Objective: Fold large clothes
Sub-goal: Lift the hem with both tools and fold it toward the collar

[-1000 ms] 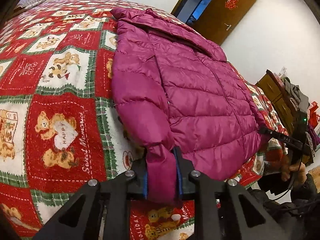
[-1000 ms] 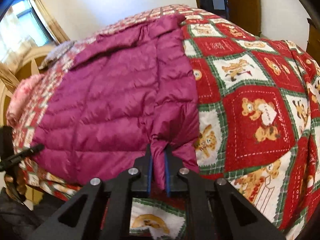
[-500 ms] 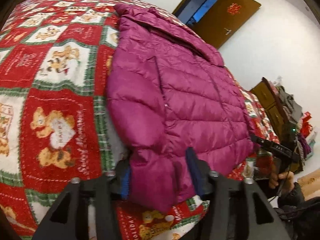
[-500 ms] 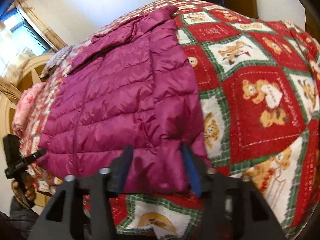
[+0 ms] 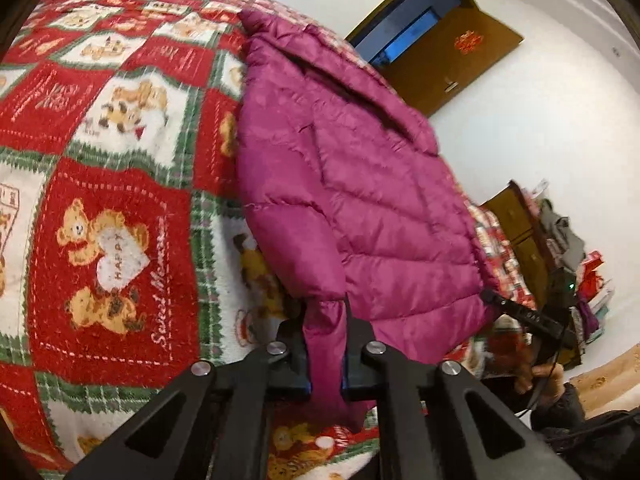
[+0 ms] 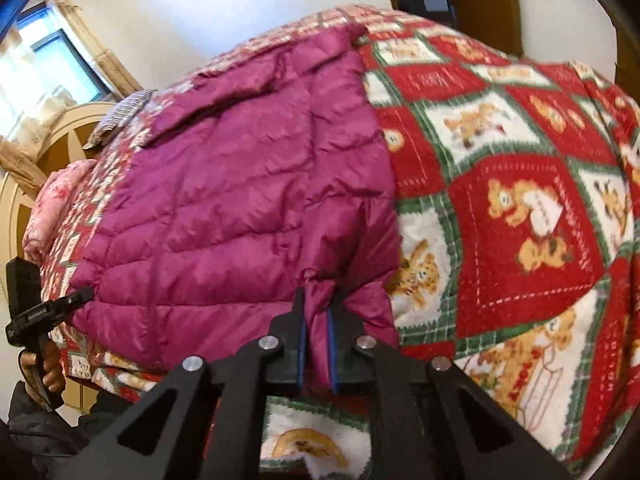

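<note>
A magenta puffer jacket (image 5: 360,200) lies flat on a bed covered by a red teddy-bear blanket (image 5: 112,240). My left gripper (image 5: 325,316) is shut on a fold of the jacket's near left corner. In the right wrist view the same jacket (image 6: 240,208) spreads to the left, over the blanket (image 6: 520,240). My right gripper (image 6: 317,300) has its jaws closing, and the pads pinch a bunch of fabric at the near right corner. Each view catches the other gripper at the jacket's far corner: the right one (image 5: 520,316) and the left one (image 6: 40,312), each held by a hand.
An open brown door (image 5: 440,52) stands beyond the bed. A wooden cabinet (image 5: 520,220) with piled clothes is at the right. A cream headboard (image 6: 60,132), a striped pillow (image 6: 116,120), a pink quilt (image 6: 52,208) and a window (image 6: 48,56) lie at the bed's far end.
Both grippers opened wide around the jacket's near edge half a second ago and have shut again on bunched fabric. The left view has rolled slightly.
</note>
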